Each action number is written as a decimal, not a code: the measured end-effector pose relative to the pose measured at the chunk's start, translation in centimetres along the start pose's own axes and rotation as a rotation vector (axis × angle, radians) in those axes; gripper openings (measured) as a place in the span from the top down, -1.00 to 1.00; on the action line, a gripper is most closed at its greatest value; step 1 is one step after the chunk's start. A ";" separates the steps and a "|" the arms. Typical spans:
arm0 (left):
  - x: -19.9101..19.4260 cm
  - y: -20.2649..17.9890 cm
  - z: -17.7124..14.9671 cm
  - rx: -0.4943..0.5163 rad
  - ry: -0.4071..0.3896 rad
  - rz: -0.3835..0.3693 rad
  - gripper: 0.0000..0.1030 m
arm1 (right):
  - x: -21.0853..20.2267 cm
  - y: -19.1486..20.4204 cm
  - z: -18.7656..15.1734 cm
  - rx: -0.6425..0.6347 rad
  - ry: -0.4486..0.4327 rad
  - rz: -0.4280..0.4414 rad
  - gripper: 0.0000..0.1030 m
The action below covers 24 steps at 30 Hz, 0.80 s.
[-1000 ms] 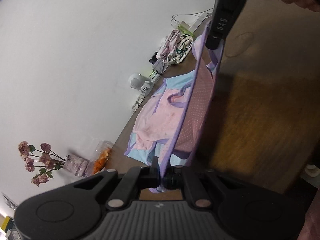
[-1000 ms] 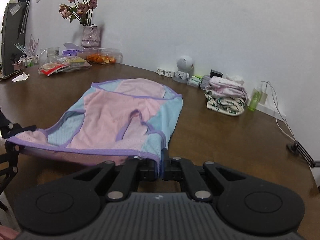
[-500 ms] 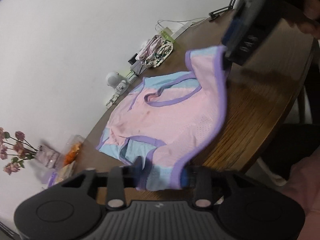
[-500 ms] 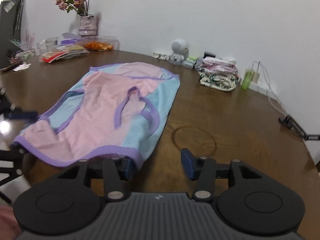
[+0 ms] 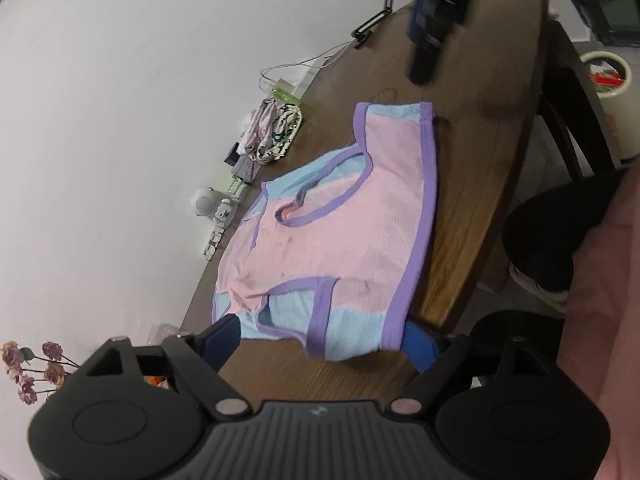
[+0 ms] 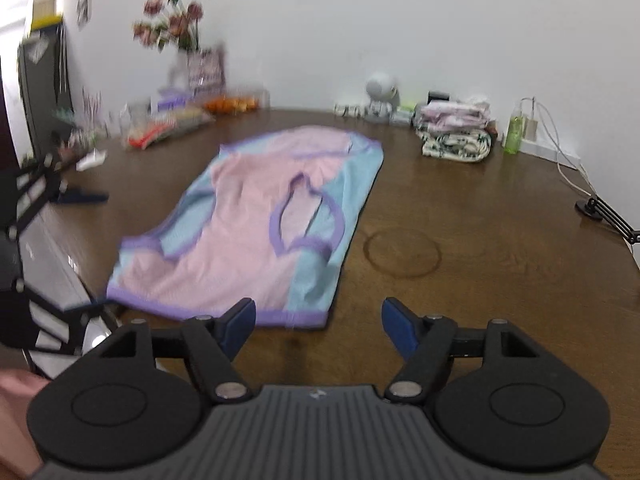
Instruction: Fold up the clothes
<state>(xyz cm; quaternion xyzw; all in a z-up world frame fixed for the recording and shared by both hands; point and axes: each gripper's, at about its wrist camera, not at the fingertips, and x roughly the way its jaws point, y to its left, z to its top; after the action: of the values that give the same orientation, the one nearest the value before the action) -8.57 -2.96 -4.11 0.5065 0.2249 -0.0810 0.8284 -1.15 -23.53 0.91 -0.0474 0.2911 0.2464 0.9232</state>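
A pink and blue top [image 6: 256,232] with purple trim lies spread flat on a brown wooden table [image 6: 480,248], its hem at the near edge and its neck toward the white wall. Both claws have just been opening and now stand released: the left gripper [image 5: 320,338] has its blue fingers [image 5: 222,334] splayed on either side of the hem's corner, the cloth lying slack between them and not pinched, while the right gripper [image 6: 316,320] hangs above bare wood at the other corner of the hem, nothing between its jaws. In the left wrist view the right gripper shows as a dark shape above the far end of the hem. A stack of folded clothes [image 6: 456,136] sits near the wall beside a small white figure [image 6: 380,96] and a green bottle [image 6: 514,128]; a vase of flowers [image 6: 176,36] and snack packets stand further left. The laying-out looks finished, so the first fold seems next. To do it well, each claw should likely take a fresh hold on one side of the top, at shoulder and hem, biting only the layers meant to move. The thin cloth would wrinkle if dragged, so lift it clear, carry it across evenly and set it down with the edges lined up. The hem reaches the table's edge, where a careless tug could pull it off.
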 end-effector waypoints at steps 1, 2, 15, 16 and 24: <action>0.0 0.3 -0.5 -0.004 0.003 -0.007 -0.69 | 0.1 -0.2 0.3 0.012 -0.011 0.002 -0.38; 0.0 0.8 -1.1 -0.016 0.008 -0.011 -0.69 | 0.2 -0.4 0.5 0.020 -0.018 0.004 -0.38; 2.0 8.1 -3.7 -0.291 0.042 -0.011 -0.70 | 4.6 -0.2 6.6 -0.028 -0.084 0.026 -0.37; 2.9 8.8 -3.2 -0.315 0.042 -0.009 -0.70 | 5.0 -0.1 7.2 -0.038 -0.084 0.026 -0.37; 11.9 11.8 0.3 -0.346 0.075 -0.157 0.34 | 10.3 0.8 11.4 -0.118 -0.009 0.041 -0.25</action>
<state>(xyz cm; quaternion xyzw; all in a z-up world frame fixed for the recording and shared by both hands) 6.31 3.48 0.02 0.3402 0.3051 -0.0863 0.8853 11.68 -15.80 4.57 -0.0945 0.2730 0.2821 0.9149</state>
